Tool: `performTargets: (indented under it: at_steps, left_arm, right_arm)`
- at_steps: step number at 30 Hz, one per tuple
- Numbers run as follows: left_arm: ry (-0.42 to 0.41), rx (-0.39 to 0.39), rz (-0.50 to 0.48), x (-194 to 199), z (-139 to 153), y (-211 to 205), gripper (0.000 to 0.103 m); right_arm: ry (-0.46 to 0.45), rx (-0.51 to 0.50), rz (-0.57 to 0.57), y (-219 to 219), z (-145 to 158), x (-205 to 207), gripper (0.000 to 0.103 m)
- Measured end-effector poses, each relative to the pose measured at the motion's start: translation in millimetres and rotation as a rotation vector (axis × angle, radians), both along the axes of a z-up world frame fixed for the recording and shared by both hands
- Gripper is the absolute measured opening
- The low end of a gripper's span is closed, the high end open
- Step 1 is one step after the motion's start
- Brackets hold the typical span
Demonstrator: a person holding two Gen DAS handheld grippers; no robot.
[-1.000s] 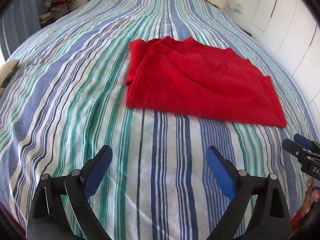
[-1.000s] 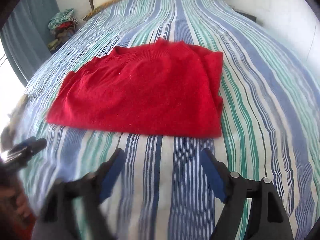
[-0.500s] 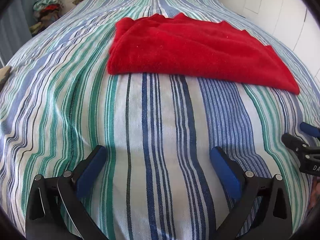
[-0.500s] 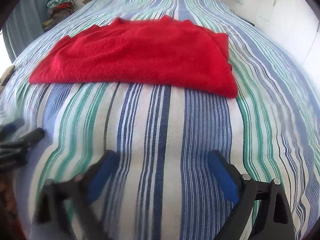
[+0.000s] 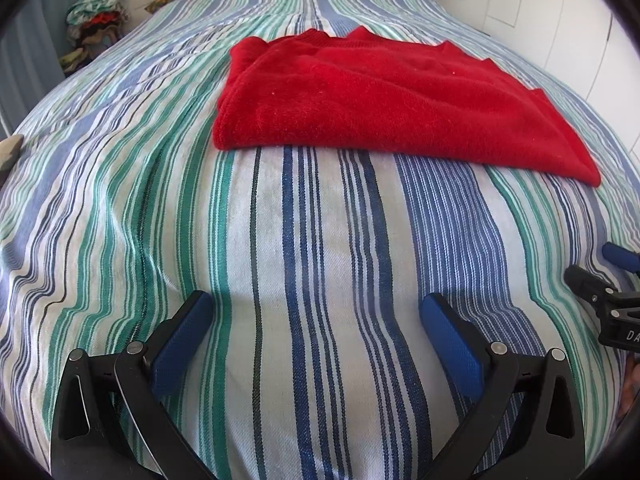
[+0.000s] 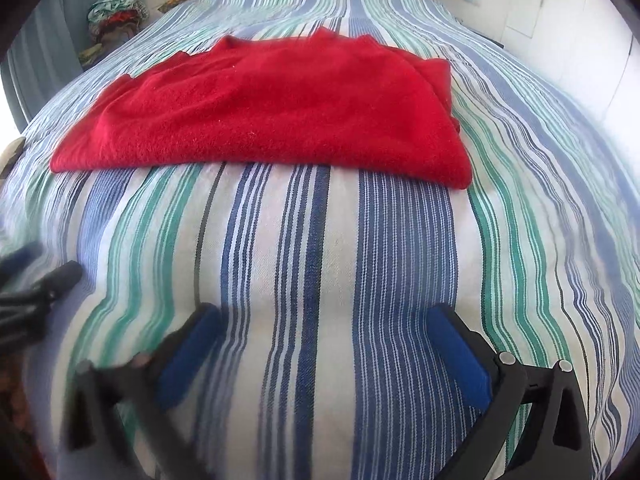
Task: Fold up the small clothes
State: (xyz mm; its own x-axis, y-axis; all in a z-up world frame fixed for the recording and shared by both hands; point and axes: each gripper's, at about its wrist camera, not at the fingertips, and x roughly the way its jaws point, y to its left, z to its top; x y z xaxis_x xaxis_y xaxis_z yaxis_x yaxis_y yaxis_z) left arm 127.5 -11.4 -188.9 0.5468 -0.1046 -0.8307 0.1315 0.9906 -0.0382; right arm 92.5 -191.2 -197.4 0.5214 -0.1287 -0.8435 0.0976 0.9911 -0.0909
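Striped bedspread carries the red sweater, part-folded, far of both grippers. Left gripper and right gripper gape wide, empty. Next likely: reach its near edge.

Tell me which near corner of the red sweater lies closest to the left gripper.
The near left corner of the red sweater, at its bunched folded side. It lies ahead of the open left gripper; the other near corner trails off toward the right gripper.

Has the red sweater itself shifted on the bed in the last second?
No. The red sweater lies on the same blue and green stripes of the bedspread; only the cameras moved, so it looks different.
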Motion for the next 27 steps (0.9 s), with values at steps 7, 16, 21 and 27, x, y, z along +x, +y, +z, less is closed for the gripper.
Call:
performTargets:
  at_steps: [7,16,21,27]
  left_arm:
    - [0.001,0.000,0.000,0,0,0,0.102]
    - [0.116,-0.016,-0.018,11,21,7,0.100]
    - [0.008,-0.100,0.020,18,61,55,0.100]
    - [0.016,-0.108,0.125,26,21,114,0.100]
  right_arm:
    - [0.004,-0.001,0.006,1,-1,0,0.102]
    - [0.027,0.003,0.011,0,-2,3,0.102]
    - [0.072,0.138,0.067,-20,15,8,0.101]
    - [-0.071,0.303,-0.012,-97,69,34,0.097]
